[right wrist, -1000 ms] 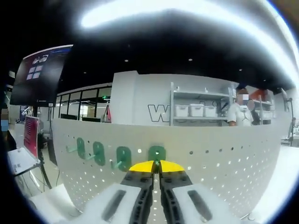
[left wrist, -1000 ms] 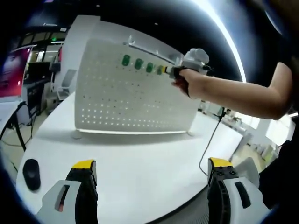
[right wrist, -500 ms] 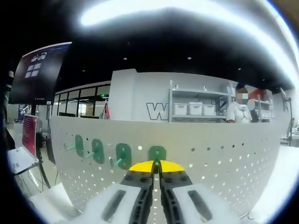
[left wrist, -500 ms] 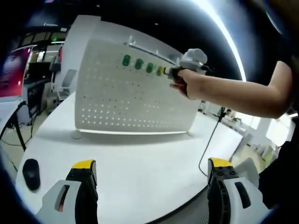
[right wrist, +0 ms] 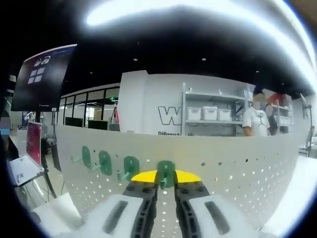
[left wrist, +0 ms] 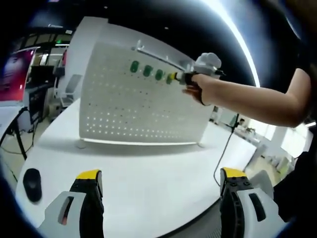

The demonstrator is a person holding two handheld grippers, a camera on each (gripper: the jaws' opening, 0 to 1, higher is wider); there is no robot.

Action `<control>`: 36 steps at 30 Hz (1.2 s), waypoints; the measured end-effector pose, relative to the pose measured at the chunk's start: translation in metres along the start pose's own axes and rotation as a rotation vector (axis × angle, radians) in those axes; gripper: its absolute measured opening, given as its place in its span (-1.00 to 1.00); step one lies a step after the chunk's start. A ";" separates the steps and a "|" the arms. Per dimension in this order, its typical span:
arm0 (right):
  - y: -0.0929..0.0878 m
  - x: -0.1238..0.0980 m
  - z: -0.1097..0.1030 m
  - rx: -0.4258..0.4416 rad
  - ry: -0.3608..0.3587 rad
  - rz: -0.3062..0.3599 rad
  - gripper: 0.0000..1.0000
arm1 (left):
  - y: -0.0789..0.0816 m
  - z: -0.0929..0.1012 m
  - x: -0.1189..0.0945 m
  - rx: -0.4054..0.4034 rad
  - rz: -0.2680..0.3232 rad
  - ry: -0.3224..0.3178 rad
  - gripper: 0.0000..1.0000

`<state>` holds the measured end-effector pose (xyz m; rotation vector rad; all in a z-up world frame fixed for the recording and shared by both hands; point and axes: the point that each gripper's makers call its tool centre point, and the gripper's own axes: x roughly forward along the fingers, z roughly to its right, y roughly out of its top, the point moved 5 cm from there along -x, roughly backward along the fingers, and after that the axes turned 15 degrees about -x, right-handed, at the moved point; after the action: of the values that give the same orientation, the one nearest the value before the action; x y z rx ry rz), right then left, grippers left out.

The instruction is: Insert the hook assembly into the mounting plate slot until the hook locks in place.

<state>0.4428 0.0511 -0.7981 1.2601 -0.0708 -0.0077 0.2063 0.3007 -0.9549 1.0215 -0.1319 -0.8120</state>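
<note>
Your left claw [left wrist: 161, 186] hangs low over the white table [left wrist: 148, 173], its two yellow-tipped jaws spread wide apart with nothing between them. Up at about 12 o'clock in the left gripper view stands the white pegboard [left wrist: 138, 114], upright on the table, and along its top row sits a line of green hooks [left wrist: 134, 65]. Your right claw [left wrist: 174, 77] comes in from 2 o'clock in that view, held by your hand [left wrist: 198, 88], and its yellow tips are right at the last hook in the row.

In the right gripper view, you're looking straight at the pegboard [right wrist: 237, 168] from close range. Your right claw [right wrist: 166, 179] has its jaws drawn in almost together, just a narrow gap between the yellow tips. The green hook [right wrist: 166, 170] sits dead centre, right at those tips, its backplate flat against the board. Whether the jaws are actually pinching its prong I cannot tell, since the tips cover that spot. Three more green hooks [right wrist: 131, 166] run off toward 9 o'clock along the same row, each with its prong sticking out.

Off at 8 o'clock in the left gripper view a dark computer mouse [left wrist: 32, 184] lies on the table. A black cable [left wrist: 224, 151] trails over the table edge at 4 o'clock.
</note>
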 end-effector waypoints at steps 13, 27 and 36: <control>-0.032 -0.040 0.013 -0.033 0.009 -0.094 -0.28 | 0.000 0.001 -0.002 0.005 0.007 0.001 1.00; -0.094 -0.145 0.020 -0.055 0.073 -0.244 0.34 | 0.002 0.002 -0.003 -0.010 0.027 -0.003 1.00; -0.121 -0.194 0.016 -0.124 0.120 -0.352 0.59 | 0.001 0.005 -0.003 -0.004 0.024 -0.011 1.00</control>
<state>0.2520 0.0077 -0.9175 1.1331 0.2518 -0.2369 0.2025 0.2994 -0.9502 1.0100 -0.1515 -0.7953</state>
